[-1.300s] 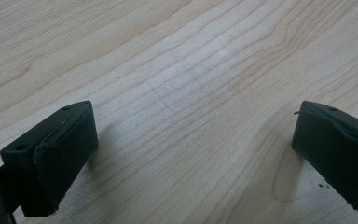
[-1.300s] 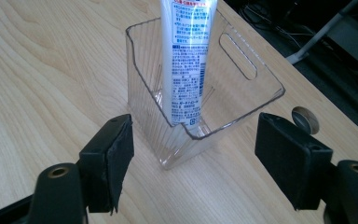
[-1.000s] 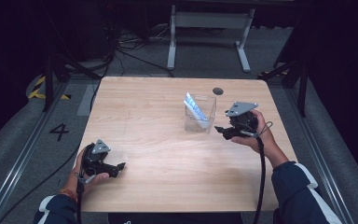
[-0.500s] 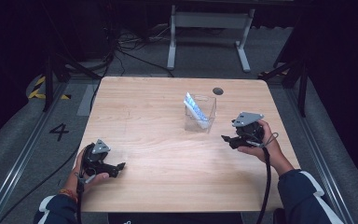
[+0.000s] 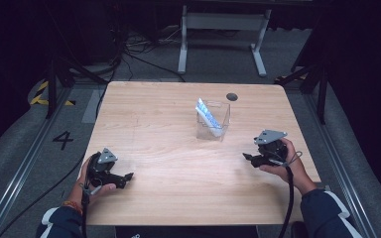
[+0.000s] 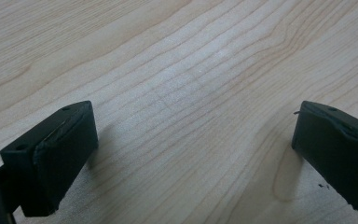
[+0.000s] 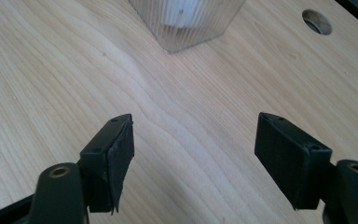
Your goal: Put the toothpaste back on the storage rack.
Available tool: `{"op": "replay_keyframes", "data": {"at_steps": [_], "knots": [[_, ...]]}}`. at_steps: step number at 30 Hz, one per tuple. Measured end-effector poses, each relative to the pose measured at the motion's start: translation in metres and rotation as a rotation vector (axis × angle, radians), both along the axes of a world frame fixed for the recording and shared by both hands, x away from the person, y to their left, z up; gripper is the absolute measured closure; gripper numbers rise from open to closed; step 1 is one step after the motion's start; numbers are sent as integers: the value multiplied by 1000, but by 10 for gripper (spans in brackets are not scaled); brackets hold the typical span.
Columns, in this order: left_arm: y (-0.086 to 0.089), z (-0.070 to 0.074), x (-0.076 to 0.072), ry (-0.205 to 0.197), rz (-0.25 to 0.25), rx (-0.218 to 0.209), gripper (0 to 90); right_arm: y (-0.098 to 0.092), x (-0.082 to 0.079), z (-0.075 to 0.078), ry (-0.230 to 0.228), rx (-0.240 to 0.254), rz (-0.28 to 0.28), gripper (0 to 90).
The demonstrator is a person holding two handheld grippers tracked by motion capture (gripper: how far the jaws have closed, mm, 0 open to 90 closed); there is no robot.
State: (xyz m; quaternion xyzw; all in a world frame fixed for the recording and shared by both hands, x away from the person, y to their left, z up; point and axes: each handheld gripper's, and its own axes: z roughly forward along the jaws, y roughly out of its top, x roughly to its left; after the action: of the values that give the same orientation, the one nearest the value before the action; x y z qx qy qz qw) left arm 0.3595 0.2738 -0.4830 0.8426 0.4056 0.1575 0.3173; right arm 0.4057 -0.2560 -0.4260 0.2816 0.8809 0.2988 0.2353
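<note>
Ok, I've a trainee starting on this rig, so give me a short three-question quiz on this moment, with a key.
1. True or false: the right gripper is shut on the clear box.
2. Which lies nearer the box: A) the hole in the table, B) the left gripper?
3. Fill in: the left gripper's jaws stand ____ over bare wood.

Key
1. False: in the right gripper view its jaws stand apart with nothing between them, short of the box.
2. A.
3. open.
</note>
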Motion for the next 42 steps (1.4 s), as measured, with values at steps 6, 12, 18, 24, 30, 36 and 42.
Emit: {"op": "replay_keyframes", "data": {"at_steps": [6, 12, 18, 24, 30, 36, 42], "knots": [[0, 0, 0, 0, 0, 0, 6, -15, -9, -12, 15, 2, -25, 294], [0, 0, 0, 0, 0, 0, 6, -29, -18, -23, 25, 8, -51, 291], [0, 0, 0, 0, 0, 0, 6, -44, -28, -32, 33, 28, -75, 288], [0, 0, 0, 0, 0, 0, 6, -59, -40, -39, 46, 65, -81, 278], [0, 0, 0, 0, 0, 0, 6, -72, -49, -44, 58, 103, -104, 267], [0, 0, 0, 1, 0, 0, 6, -84, -56, -50, 68, 147, -138, 248], [0, 0, 0, 0, 0, 0, 6, -96, -61, -59, 96, 230, -178, 234]]}}
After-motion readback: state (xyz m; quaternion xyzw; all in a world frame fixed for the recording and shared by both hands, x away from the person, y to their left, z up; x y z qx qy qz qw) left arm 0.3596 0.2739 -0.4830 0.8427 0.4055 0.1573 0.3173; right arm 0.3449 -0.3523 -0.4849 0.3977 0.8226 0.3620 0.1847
